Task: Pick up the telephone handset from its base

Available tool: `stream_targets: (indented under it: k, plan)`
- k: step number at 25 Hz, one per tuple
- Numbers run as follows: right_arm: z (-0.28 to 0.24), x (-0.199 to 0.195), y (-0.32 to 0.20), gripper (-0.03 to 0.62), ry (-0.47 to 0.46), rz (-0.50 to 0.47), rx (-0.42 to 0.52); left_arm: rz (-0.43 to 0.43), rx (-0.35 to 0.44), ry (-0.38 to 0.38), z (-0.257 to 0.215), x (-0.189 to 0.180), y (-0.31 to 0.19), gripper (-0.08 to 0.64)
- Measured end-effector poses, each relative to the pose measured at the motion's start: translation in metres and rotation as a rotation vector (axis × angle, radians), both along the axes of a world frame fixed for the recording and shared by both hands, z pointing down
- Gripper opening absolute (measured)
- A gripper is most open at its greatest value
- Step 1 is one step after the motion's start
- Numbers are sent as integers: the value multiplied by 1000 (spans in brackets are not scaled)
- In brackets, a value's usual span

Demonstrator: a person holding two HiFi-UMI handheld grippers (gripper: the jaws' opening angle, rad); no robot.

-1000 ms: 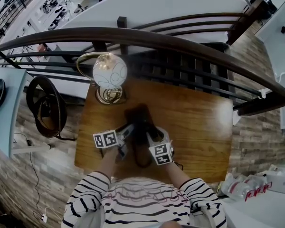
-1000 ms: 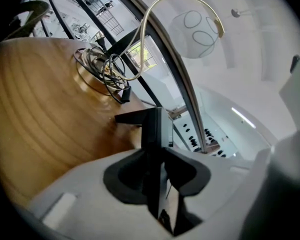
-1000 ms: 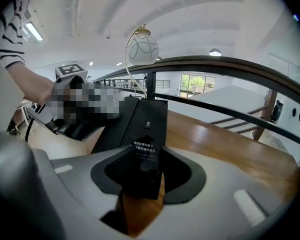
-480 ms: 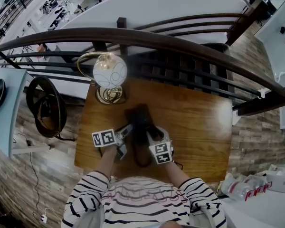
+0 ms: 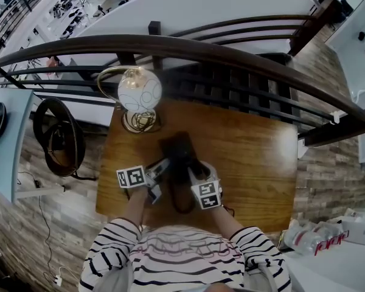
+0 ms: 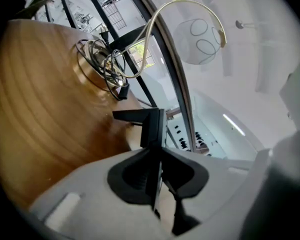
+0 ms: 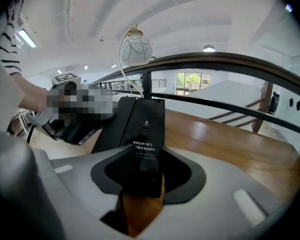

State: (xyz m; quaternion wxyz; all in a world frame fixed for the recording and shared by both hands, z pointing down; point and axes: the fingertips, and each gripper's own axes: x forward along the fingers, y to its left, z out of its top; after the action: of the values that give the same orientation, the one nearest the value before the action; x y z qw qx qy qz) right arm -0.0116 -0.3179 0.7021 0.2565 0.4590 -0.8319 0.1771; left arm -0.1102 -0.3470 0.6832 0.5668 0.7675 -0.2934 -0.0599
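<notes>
A black telephone [image 5: 179, 152] lies mid-table in the head view, with both grippers at its near end. My right gripper [image 5: 193, 170] is shut on the phone's flat black panel with white print [image 7: 146, 121]; the panel fills the gap between the pads of the right gripper [image 7: 142, 173]. My left gripper [image 5: 163, 168] comes in from the left. In its own view the left gripper [image 6: 155, 170] has jaws closing on a thin black edge [image 6: 151, 128], and the pads touch it. I cannot tell whether that edge belongs to the handset or the base.
A lamp with a glass globe [image 5: 140, 90] and a coiled brass base [image 6: 99, 64] stands at the wooden table's [image 5: 255, 160] far left corner. A dark curved railing [image 5: 201, 48] runs behind the table. A round black object [image 5: 61, 135] sits on the floor at the left.
The left gripper's marker cube has tilted and shifted slightly left. The telephone and the right gripper stay where they were.
</notes>
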Motion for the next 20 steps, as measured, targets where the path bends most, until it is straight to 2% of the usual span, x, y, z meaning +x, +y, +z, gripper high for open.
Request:
stream_targets:
  k: [4,10,20]
  plan:
    - [0,-1,0,150,9,-5,10,14,-37,43,3,-1,0,69]
    - [0,0,1,150,9,-3,10,38,-32,68,2,-1,1,67]
    - [-1,-1,2,150,27,6,3,88,57,-56,0,0,4,63]
